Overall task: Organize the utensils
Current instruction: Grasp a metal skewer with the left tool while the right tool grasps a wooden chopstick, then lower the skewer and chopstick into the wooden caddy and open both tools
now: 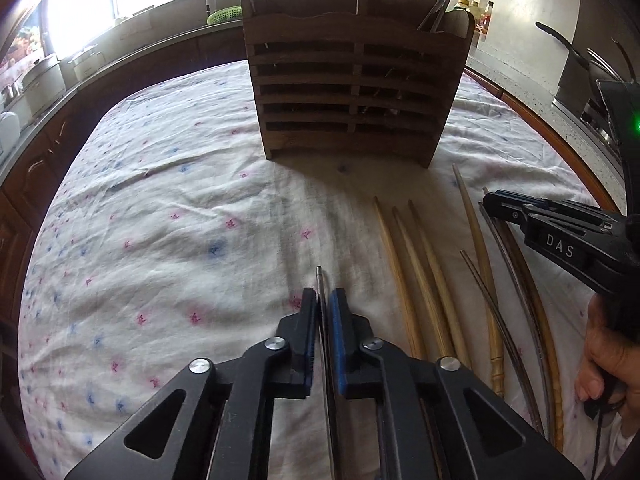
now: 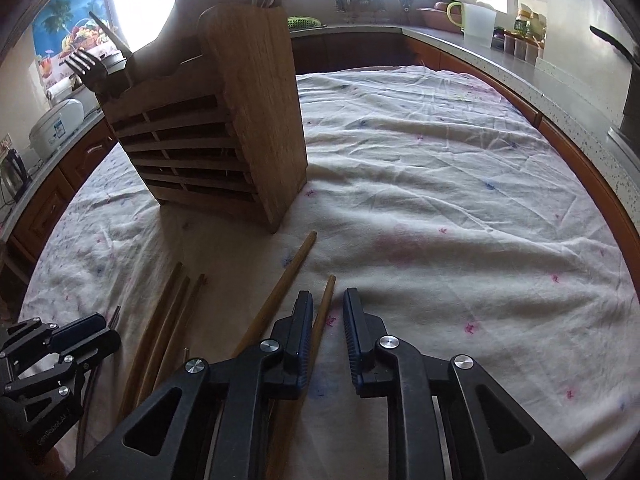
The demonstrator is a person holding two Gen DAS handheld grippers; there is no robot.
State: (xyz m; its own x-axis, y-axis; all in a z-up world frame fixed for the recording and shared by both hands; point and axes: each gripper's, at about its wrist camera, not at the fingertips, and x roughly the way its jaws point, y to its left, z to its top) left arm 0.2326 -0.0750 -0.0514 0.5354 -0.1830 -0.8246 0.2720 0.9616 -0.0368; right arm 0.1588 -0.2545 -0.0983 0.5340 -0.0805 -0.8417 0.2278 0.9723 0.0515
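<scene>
Our left gripper's [image 1: 324,300] jaws were clamped on a thin metal chopstick [image 1: 320,280]; our right gripper's [image 2: 328,308] stood apart around a wooden chopstick [image 2: 326,300], its pads not pressing. Beyond both stood the wooden utensil holder [image 1: 352,92].

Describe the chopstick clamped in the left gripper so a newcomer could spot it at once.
Start at the wooden slatted utensil holder standing on the white flowered tablecloth. In front of it lies a row of chopsticks, and left of the three pale bamboo ones the left gripper is shut on one. That metal chopstick is thin, grey and blunt-tipped.
</scene>
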